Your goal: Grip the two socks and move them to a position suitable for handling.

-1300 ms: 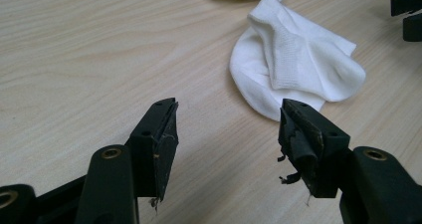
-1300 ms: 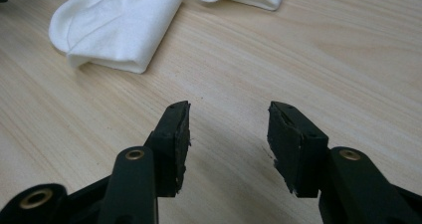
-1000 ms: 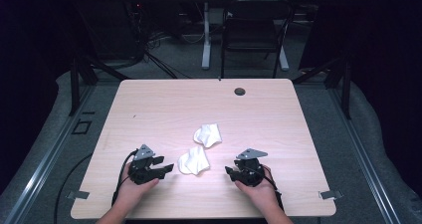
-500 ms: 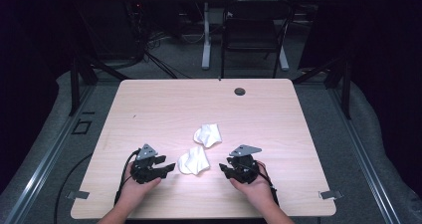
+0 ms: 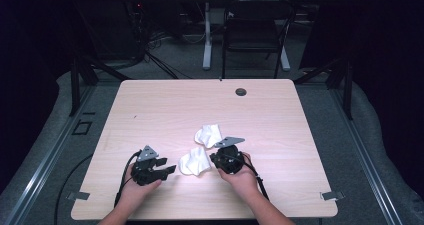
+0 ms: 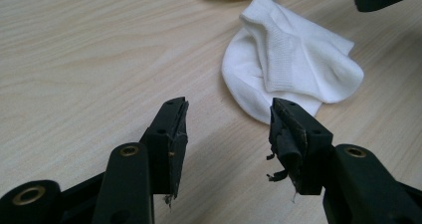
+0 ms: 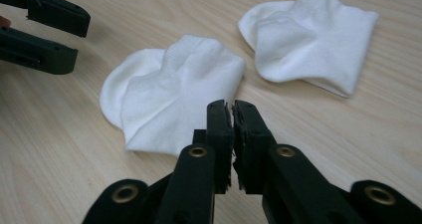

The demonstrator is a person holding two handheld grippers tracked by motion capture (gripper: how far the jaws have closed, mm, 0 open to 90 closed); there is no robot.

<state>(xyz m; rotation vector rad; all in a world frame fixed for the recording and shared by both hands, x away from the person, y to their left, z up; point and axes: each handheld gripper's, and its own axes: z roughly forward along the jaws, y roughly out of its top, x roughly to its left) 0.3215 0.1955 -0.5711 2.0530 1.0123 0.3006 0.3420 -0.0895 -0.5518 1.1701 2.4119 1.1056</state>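
**Two white socks between two claws on the counter**

While both hands rest low on the near part of the light wood counter (image 5: pixel 150 105), two small white ankle socks lie between them near the middle. The nearer sock (image 5: pixel 195 162) sits flat on the wood, its cuff folded over its body, directly between the two claws. The farther sock (image 5: pixel 208 134) lies just beyond it, toward the far edge; from the high view the two look as though they may touch at one corner, though the right gripper view shows a thin strip of wood between them.

The left claw (image 5: pixel 170 170), held in the left hand (image 5: pixel 135 187), points toward the nearer sock with its jaws spread wide apart. In the left gripper view the left claw's tips (image 6: pixel 226 129) stand just short of that sock's rounded edge (image 6: pixel 293 69), with bare wood in the gap and nothing gripped.

The right claw (image 5: pixel 214 160), held in the right hand (image 5: pixel 240 177), comes at the same sock from the other side. In the right gripper view its jaws are pressed together (image 7: pixel 232 115), with only a hairline between them, and they hold nothing. Their tips sit just at the near edge of the nearer sock (image 7: pixel 169 92). The farther sock (image 7: pixel 311 45) lies up and to the right in that view, and the spread left claw (image 7: pixel 74 40) shows at the upper left.

A small dark round grommet (image 5: pixel 241 91) is set in the counter near its far edge, well apart from the socks.
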